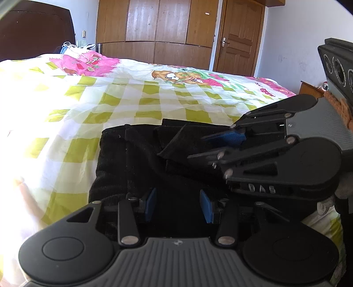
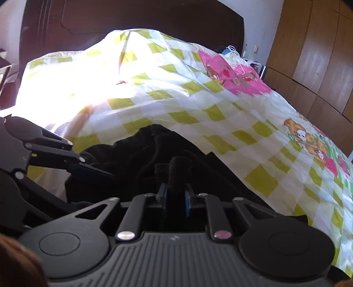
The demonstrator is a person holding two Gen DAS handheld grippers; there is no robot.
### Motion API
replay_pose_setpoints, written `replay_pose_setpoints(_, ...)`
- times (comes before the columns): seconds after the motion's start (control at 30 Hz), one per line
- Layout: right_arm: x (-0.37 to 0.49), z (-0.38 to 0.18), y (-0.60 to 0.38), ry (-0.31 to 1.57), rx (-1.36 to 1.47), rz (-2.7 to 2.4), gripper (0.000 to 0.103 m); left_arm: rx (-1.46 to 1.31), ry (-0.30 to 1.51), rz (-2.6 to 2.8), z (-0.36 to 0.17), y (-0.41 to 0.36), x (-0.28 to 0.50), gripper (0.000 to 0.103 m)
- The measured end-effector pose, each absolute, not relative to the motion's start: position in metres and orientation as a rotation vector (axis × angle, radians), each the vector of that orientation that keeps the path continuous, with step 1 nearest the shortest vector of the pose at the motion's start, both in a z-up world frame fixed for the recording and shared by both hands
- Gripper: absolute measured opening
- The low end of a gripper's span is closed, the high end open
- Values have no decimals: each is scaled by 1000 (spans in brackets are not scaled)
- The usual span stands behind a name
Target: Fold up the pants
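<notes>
Black pants (image 1: 132,165) lie bunched on a checked yellow and white bedspread (image 1: 132,95), near its front edge. My left gripper (image 1: 178,205) hovers low over the pants with its blue pads apart, their inner faces bare and only dark cloth below. From the right, my right gripper (image 1: 196,147) reaches in, shut on a lifted flap of the pants. In the right wrist view a rolled fold of the pants (image 2: 178,174) is pinched in the right gripper (image 2: 176,195). The left gripper (image 2: 94,166) rests at the left edge of the pants (image 2: 143,150).
The bedspread (image 2: 176,99) stretches far back to a dark headboard (image 2: 132,17) and covered pillows. A pink print and white cables (image 1: 70,47) lie at the far end. A wooden wardrobe (image 1: 154,22) and a door (image 1: 238,37) stand behind the bed.
</notes>
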State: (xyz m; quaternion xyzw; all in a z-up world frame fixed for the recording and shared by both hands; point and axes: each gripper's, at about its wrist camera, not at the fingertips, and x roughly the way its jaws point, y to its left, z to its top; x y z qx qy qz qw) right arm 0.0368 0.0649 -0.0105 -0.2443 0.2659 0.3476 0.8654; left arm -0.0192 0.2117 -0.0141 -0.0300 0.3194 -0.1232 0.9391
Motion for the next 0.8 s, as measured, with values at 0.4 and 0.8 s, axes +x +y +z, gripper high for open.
replay_pose_setpoints(0.4,66,48,36,446,-364,460,3,-101,626,-252,-10,221,-29,55)
replay_pose_setpoints(0.8,38,-34,87,543,-655,625,5,-108,634,-236,-14,228,-37,54)
